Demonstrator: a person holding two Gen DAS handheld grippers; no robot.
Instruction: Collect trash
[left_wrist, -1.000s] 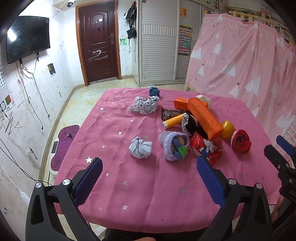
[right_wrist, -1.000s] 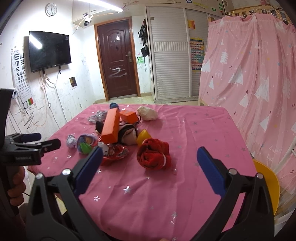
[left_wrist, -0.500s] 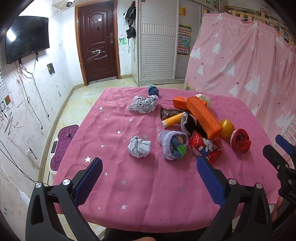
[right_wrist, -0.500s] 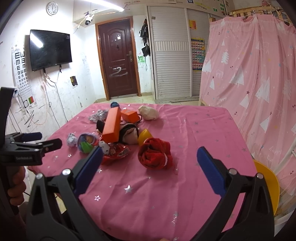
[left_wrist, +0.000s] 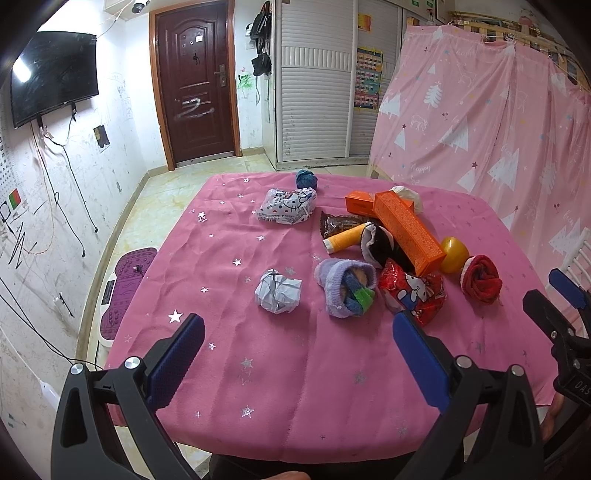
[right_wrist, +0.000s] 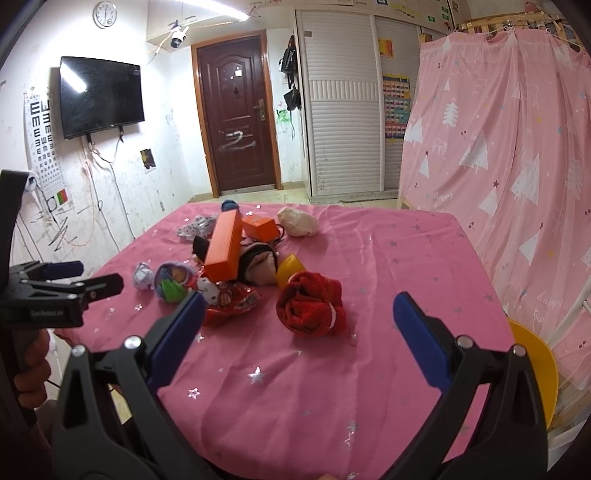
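Observation:
A crumpled white paper ball (left_wrist: 277, 291) lies on the pink tablecloth (left_wrist: 258, 362), ahead of my open, empty left gripper (left_wrist: 295, 354). To its right lie a purple sock bundle (left_wrist: 345, 291), a red Hello Kitty wrapper (left_wrist: 412, 295), a brown snack wrapper (left_wrist: 338, 223), a long orange box (left_wrist: 406, 230) and a white printed wrapper (left_wrist: 286, 205). My right gripper (right_wrist: 295, 332) is open and empty, just short of a red rolled sock (right_wrist: 312, 308). The paper ball also shows in the right wrist view (right_wrist: 143, 275).
A yellow egg shape (left_wrist: 453, 254), an orange tube (left_wrist: 345, 242), a black-and-white sock (left_wrist: 380, 245), a small orange box (left_wrist: 360, 203) and a blue yarn ball (left_wrist: 306, 179) crowd the table's right half. A yellow stool (right_wrist: 535, 373) stands right of the table. A pink curtain (right_wrist: 517, 166) hangs behind.
Both grippers have shifted only slightly toward the table; the objects have not moved and both stay open.

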